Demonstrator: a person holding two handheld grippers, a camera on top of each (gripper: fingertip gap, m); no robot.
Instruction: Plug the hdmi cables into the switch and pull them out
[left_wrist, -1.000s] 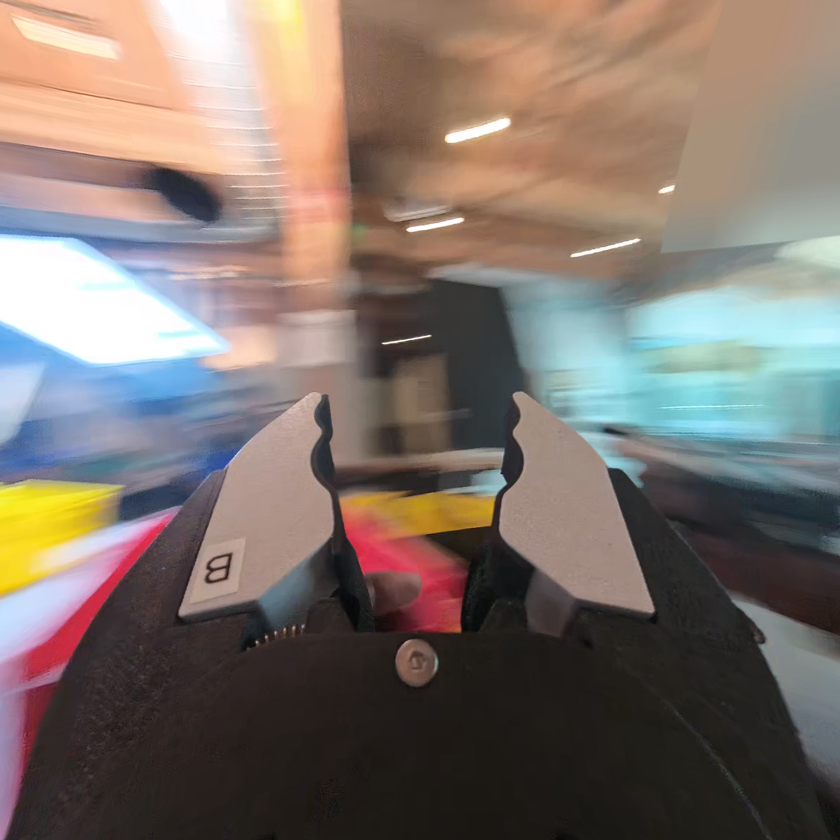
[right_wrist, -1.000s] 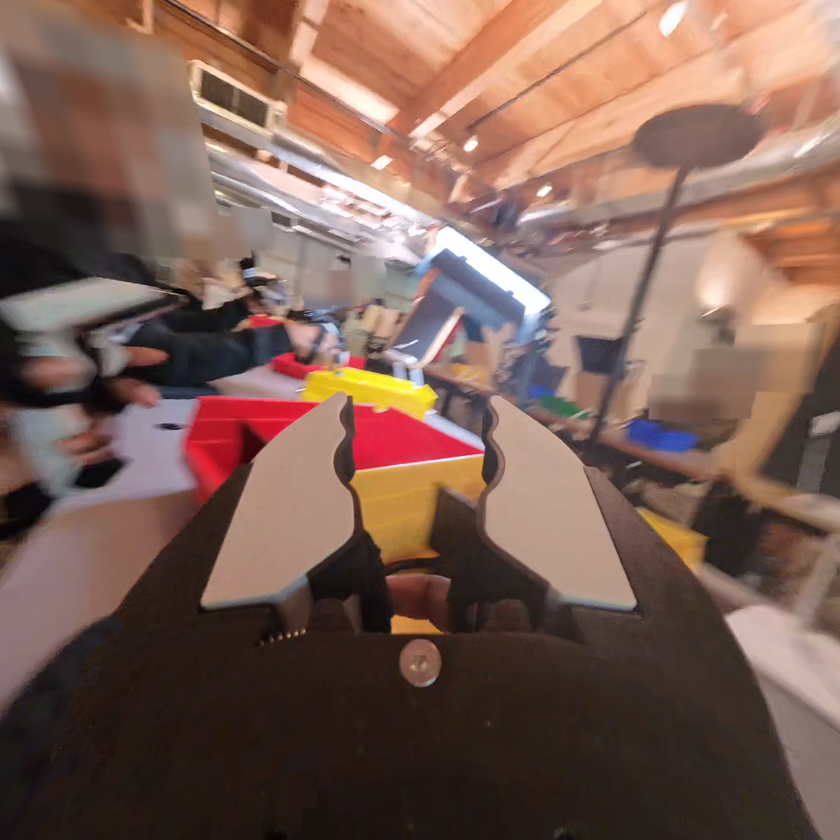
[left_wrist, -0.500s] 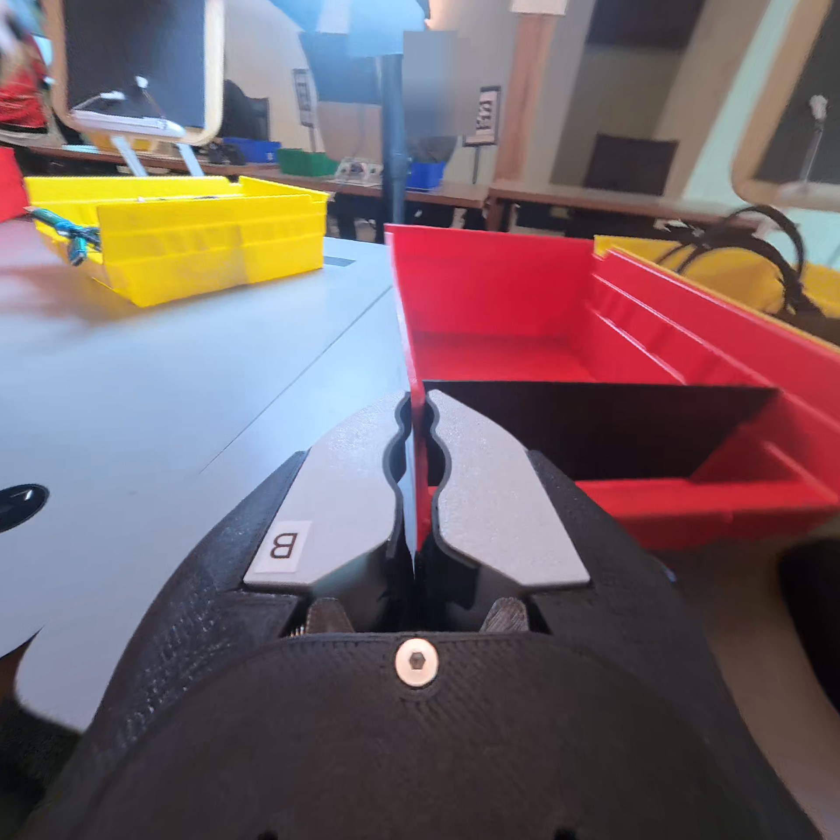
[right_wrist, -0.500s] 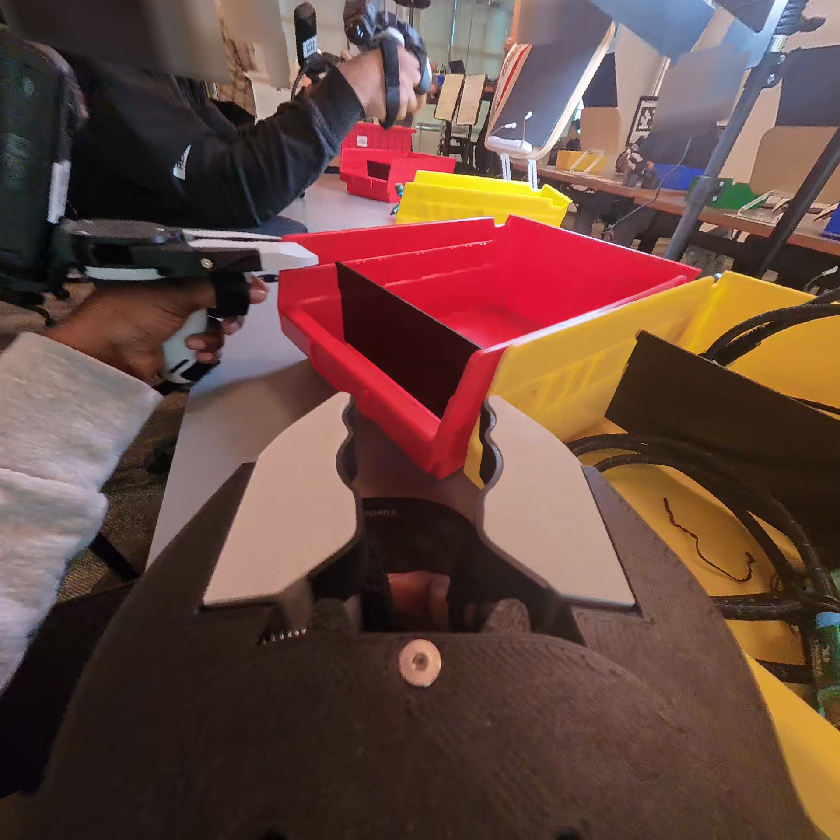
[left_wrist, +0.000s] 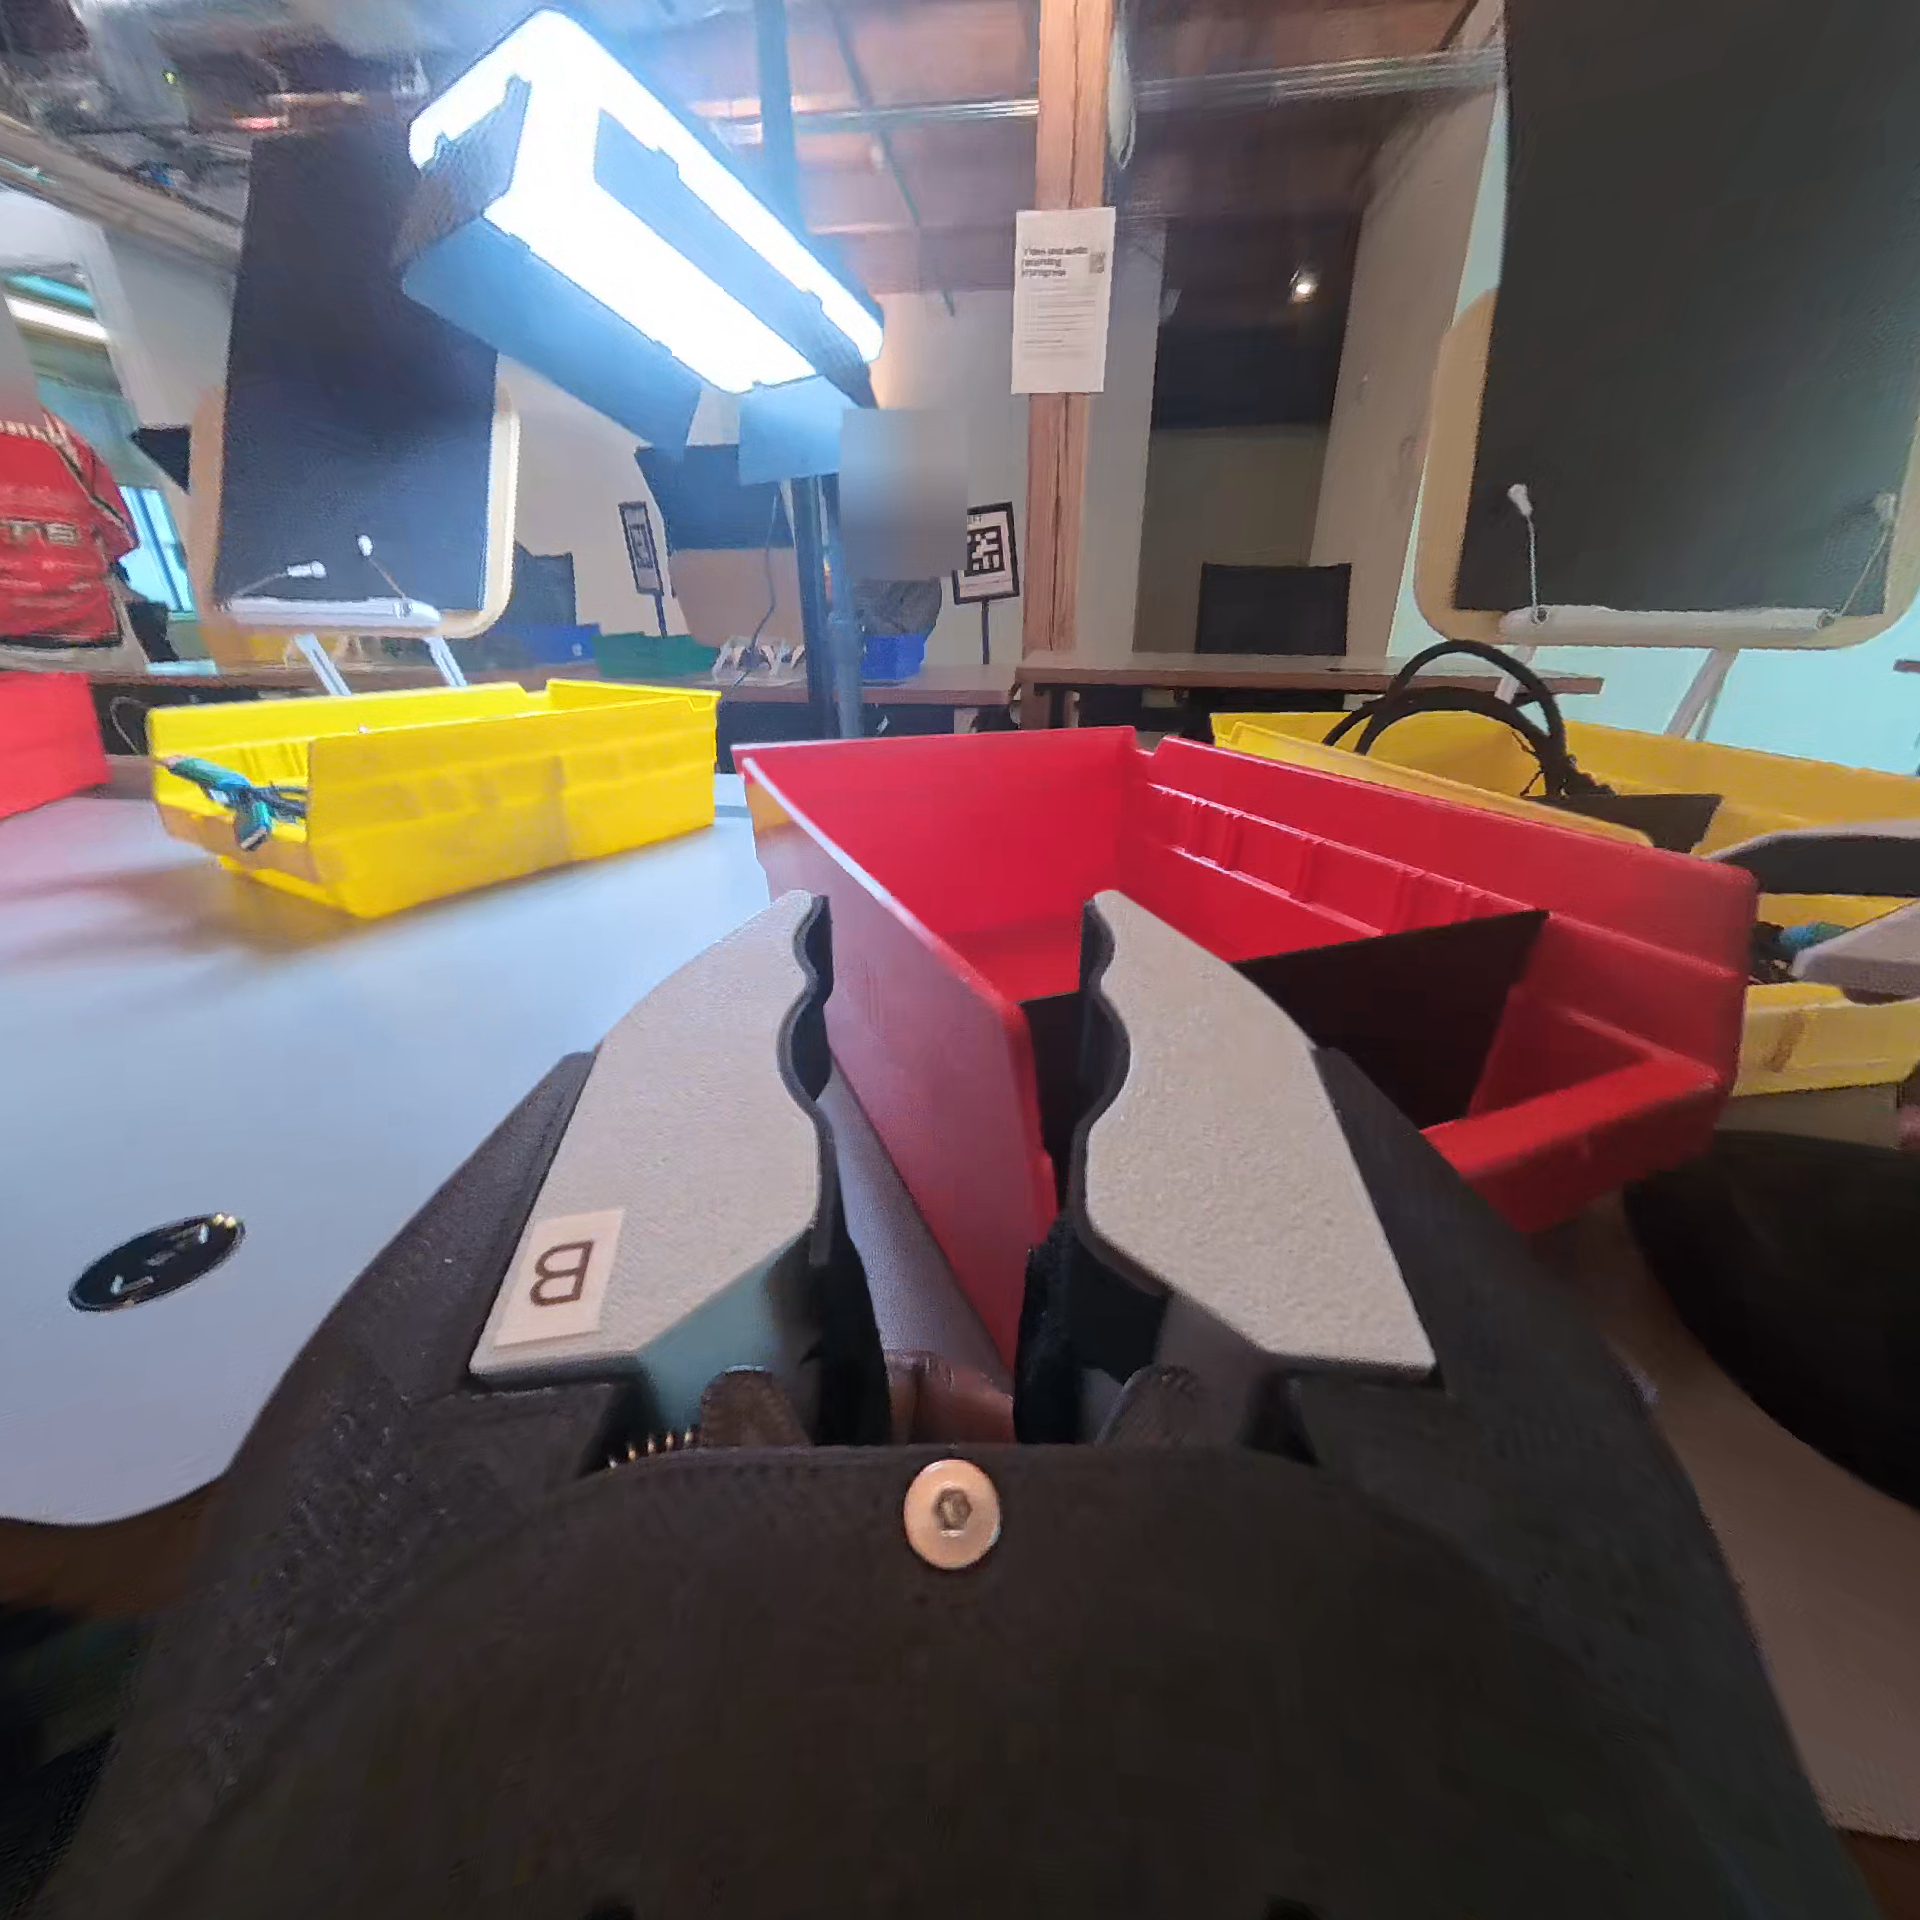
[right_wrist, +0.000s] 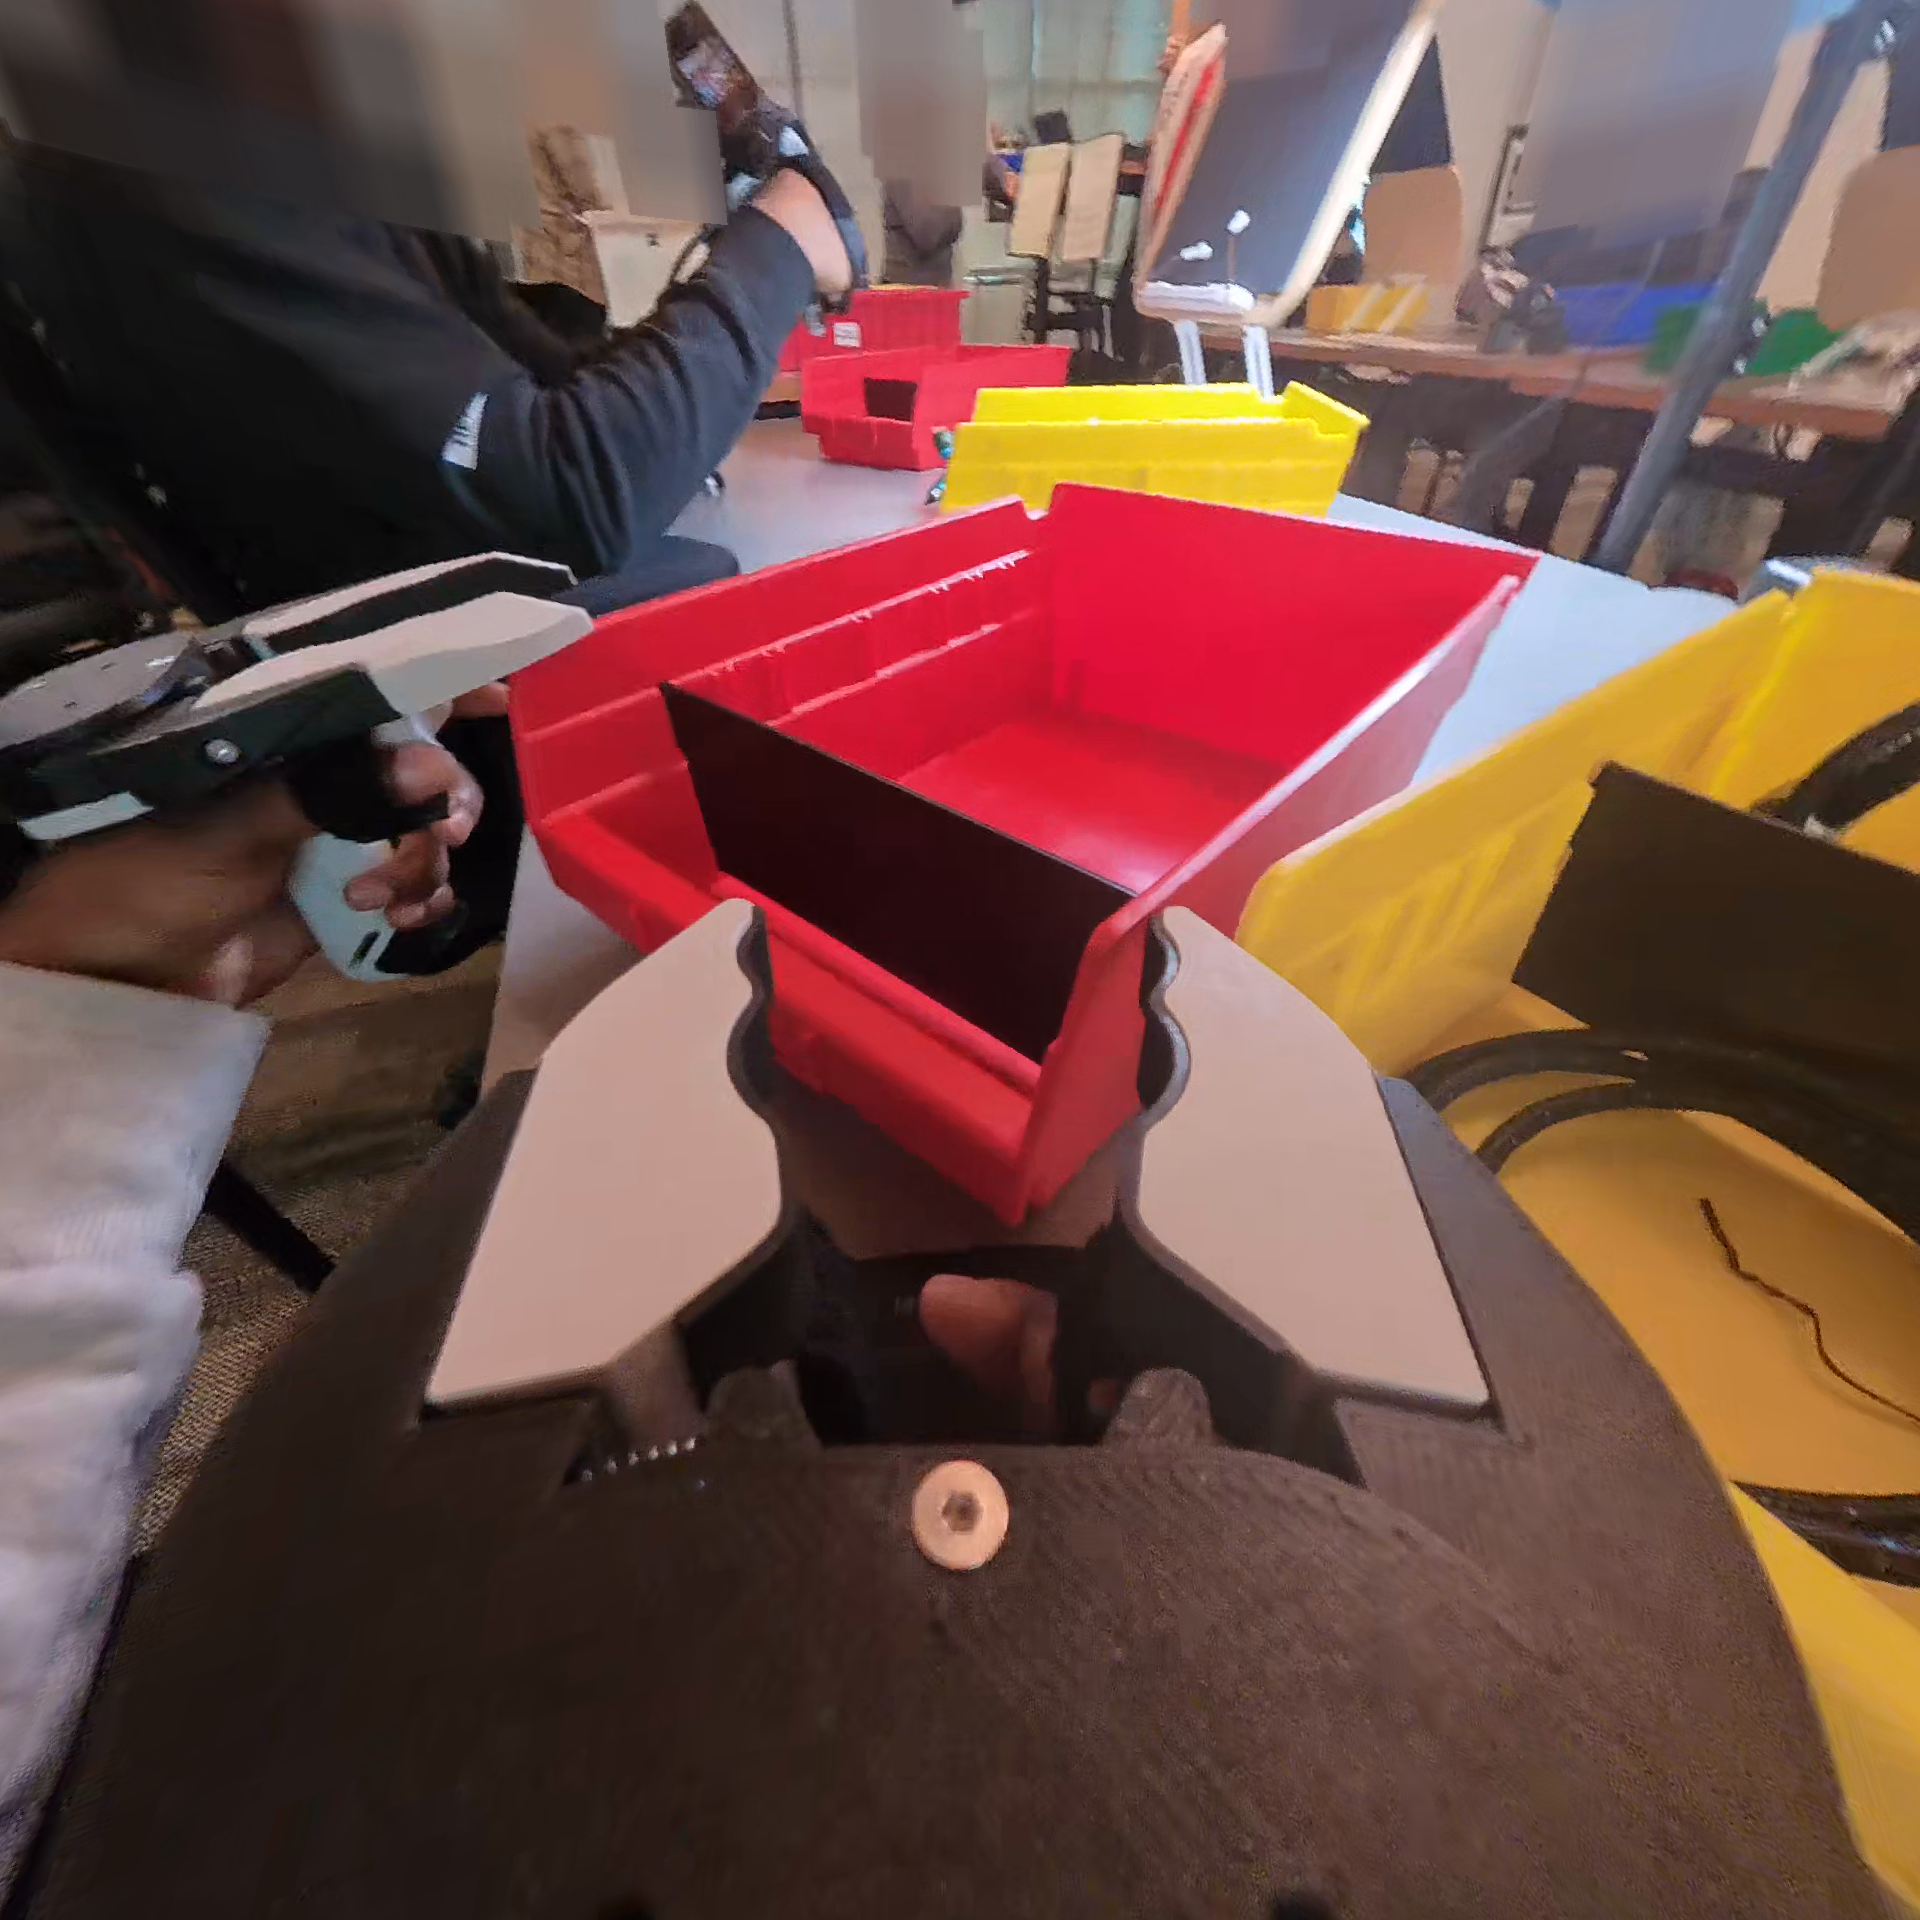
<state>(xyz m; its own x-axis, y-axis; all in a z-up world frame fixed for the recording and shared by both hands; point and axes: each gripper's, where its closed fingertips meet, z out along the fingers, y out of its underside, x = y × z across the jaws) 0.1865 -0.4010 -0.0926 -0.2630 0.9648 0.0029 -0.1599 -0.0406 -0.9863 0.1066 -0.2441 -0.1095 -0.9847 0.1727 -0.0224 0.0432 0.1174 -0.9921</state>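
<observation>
Black HDMI cables (right_wrist: 1662, 1070) lie coiled in a yellow bin (right_wrist: 1455, 883) at the right; their loops also show in the left wrist view (left_wrist: 1475, 707). I see no switch in either view. My left gripper (left_wrist: 951, 935) is open and empty, low over the table, with the near left wall of an empty red bin (left_wrist: 935, 1039) between its fingers. It also shows in the right wrist view (right_wrist: 571, 597). My right gripper (right_wrist: 956, 935) is open and empty, pointing at the near right corner of the red bin (right_wrist: 1247, 592).
A black divider (right_wrist: 883, 862) stands across the red bin. Another yellow bin (left_wrist: 436, 790) sits far left on the grey table (left_wrist: 312, 1039). More red and yellow bins (right_wrist: 1143, 447) stand behind. Another person's dark sleeve (right_wrist: 623, 395) reaches over the far table.
Both views swung down from the blurred room to the bins. My left gripper was shut half a second ago and is open now. My right gripper opened wider and came closer to the red bin.
</observation>
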